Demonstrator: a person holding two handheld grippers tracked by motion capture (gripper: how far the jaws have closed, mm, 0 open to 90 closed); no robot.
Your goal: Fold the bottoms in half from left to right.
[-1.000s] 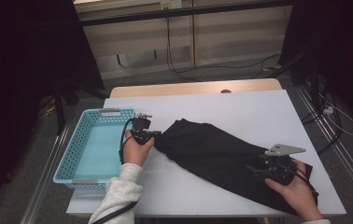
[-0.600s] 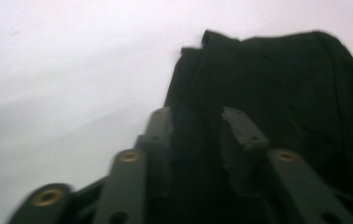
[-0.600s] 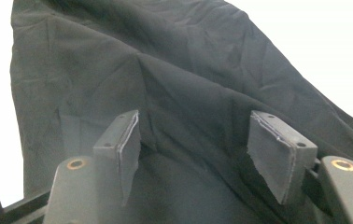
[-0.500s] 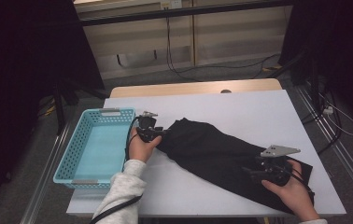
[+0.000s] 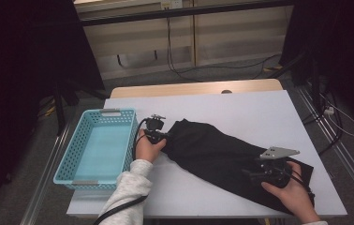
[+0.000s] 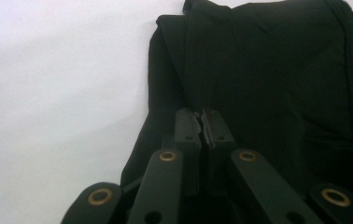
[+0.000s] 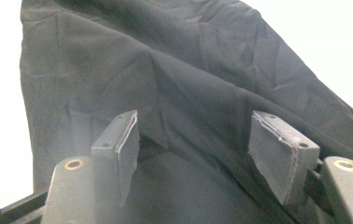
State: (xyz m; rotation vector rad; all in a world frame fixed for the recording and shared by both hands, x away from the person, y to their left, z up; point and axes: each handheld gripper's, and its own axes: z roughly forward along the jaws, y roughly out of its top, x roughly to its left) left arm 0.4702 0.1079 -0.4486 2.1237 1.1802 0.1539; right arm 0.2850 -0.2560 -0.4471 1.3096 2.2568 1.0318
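Observation:
A black cloth (image 5: 212,150) lies slantwise on the white table (image 5: 240,108), from the middle down to the front right corner. My left gripper (image 5: 165,136) is at the cloth's upper left end. In the left gripper view its jaws (image 6: 201,119) are pressed together, shut on a fold of the cloth (image 6: 268,70). My right gripper (image 5: 250,172) rests over the cloth's lower right end. In the right gripper view it is open (image 7: 193,128), its pads wide apart with a raised crease of the cloth (image 7: 118,60) between them.
A light blue plastic basket (image 5: 119,112) stands empty at the table's left side, just left of my left hand. Bare white tabletop lies beyond the cloth toward the far edge. Dark curtains and cables surround the table.
My left gripper has moved right, and the cloth's left end has shifted right with it. My right gripper has edged slightly left over the cloth's lower end.

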